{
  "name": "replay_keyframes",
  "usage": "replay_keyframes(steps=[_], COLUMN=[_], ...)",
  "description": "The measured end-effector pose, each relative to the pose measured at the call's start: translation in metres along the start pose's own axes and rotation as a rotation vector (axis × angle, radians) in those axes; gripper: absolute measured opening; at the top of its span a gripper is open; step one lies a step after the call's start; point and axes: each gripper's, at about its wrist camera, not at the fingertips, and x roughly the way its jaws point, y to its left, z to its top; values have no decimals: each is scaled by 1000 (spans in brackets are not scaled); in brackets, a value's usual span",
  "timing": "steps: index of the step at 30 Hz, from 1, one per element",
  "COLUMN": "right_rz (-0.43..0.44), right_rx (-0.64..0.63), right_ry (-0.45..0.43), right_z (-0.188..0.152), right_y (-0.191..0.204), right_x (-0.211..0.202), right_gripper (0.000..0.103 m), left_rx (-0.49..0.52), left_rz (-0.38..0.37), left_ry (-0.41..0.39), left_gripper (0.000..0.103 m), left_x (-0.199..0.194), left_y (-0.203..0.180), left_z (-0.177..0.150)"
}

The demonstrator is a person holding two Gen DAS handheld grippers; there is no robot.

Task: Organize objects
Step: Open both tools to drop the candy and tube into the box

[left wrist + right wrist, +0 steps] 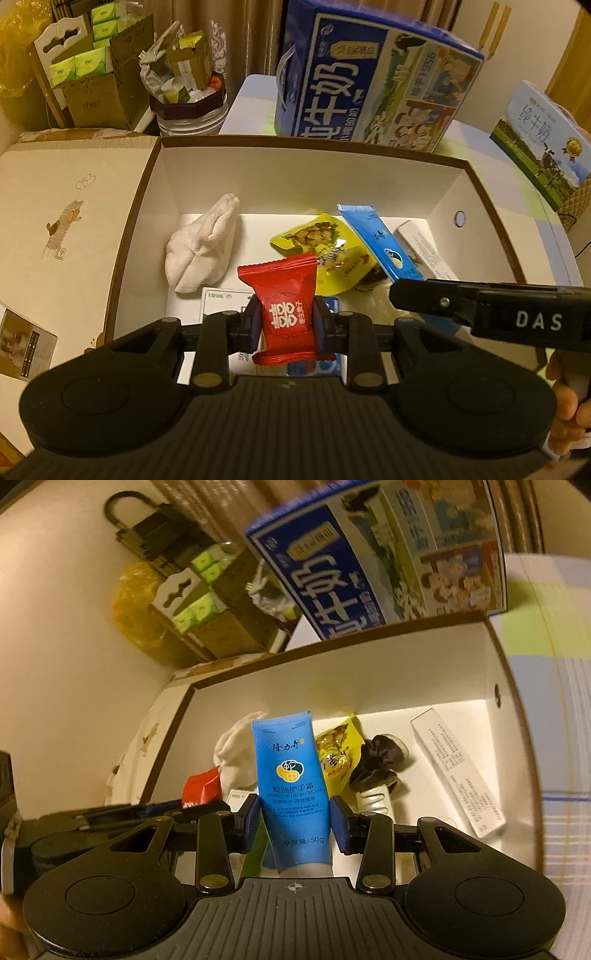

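A brown-rimmed white box (pixel 258 173) lies open under both grippers. My left gripper (pixel 286 321) is shut on a red candy packet (pixel 284 295), held upright over the box's near side. My right gripper (pixel 295 816) is shut on a blue hand cream tube (pixel 290 775), crimped end up. From the left wrist, this tube (pixel 376 236) and the right gripper (pixel 424 299) come in from the right. Inside the box lie a white cloth (pixel 203 247), a yellow snack packet (pixel 314 236), a slim white carton (pixel 458 771) and a dark scrunchie (pixel 380 760).
A big blue milk carton (pixel 369 74) stands just behind the box and a smaller milk box (pixel 543 144) at the right. The cream lid (pixel 66 221) lies to the left. Cardboard boxes of green tissue packs (pixel 96 62) and a full bin (pixel 188 92) sit behind.
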Motion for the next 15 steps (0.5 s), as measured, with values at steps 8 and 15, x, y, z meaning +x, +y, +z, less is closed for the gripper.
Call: replay_keyframes(steps=[8,15], right_rz=[-49,-69], right_rx=[71,63], right_ry=[-12,-29], right_z=[17,25], right_y=[-7,-8], right_x=[32,41], right_gripper=[38,39], left_rx=[3,-3], left_rz=[13,8], left_ry=[32,59], left_gripper=[23,23], left_x=[23,37], left_y=[13,21], left_z=[11,14])
